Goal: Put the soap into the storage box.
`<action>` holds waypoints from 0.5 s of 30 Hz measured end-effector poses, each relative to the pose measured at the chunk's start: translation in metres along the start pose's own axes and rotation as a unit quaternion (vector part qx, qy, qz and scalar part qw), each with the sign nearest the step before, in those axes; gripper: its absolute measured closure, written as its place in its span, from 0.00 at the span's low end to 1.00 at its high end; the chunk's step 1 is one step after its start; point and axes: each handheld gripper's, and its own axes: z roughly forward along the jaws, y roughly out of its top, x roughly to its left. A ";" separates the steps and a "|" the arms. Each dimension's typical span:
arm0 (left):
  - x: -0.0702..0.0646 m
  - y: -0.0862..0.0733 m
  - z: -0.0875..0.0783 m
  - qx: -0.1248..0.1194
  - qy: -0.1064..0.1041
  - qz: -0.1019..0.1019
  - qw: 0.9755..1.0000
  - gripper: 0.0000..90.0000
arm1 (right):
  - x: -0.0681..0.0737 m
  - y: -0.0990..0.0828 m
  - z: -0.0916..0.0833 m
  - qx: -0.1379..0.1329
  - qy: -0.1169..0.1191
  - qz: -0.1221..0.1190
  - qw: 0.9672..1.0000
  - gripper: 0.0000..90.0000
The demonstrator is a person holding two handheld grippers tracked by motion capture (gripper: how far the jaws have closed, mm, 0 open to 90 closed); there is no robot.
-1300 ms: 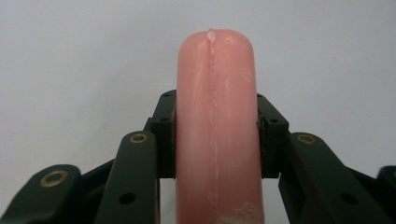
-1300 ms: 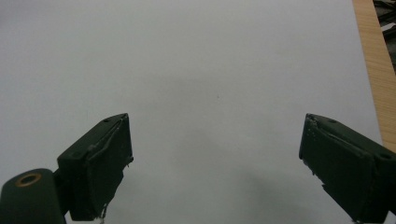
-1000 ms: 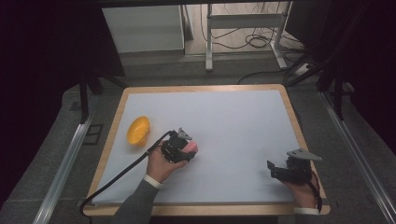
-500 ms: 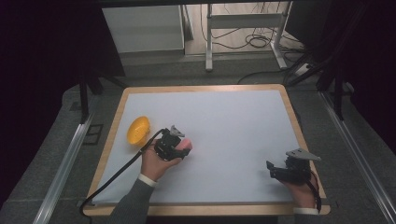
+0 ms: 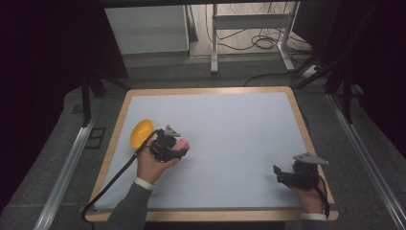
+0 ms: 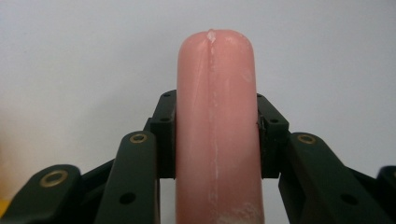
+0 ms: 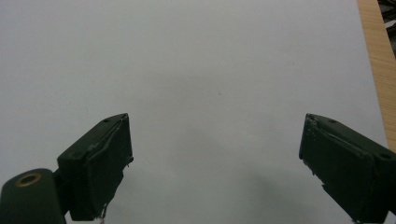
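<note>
We have the sausage (image 6: pixel 215 130) clamped in our left hand-held gripper (image 5: pixel 167 145) beside the lemon (image 5: pixel 141 132); the right hand-held gripper (image 5: pixel 293 175) waits spread apart, nothing placed yet.

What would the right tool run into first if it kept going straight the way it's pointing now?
Probably nothing soon. The right tool is open, and ahead of it lies bare white table. In the high view it points left, roughly towards the pink sausage in the left tool, far off.

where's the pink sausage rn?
Clamped in the left gripper: the pink sausage sits between its jaws, over the white mat's left side, just right of the yellow fruit in the high view.
</note>
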 end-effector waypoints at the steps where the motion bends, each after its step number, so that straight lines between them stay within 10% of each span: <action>1: 0.001 0.000 -0.001 -0.001 0.000 -0.001 1.000 0.67 | 0.001 0.000 0.000 0.002 0.000 -0.001 1.000 0.10; 15: 0.009 -0.001 -0.004 -0.006 0.005 -0.010 1.000 0.67 | 0.000 0.000 0.001 0.002 -0.001 0.000 1.000 0.10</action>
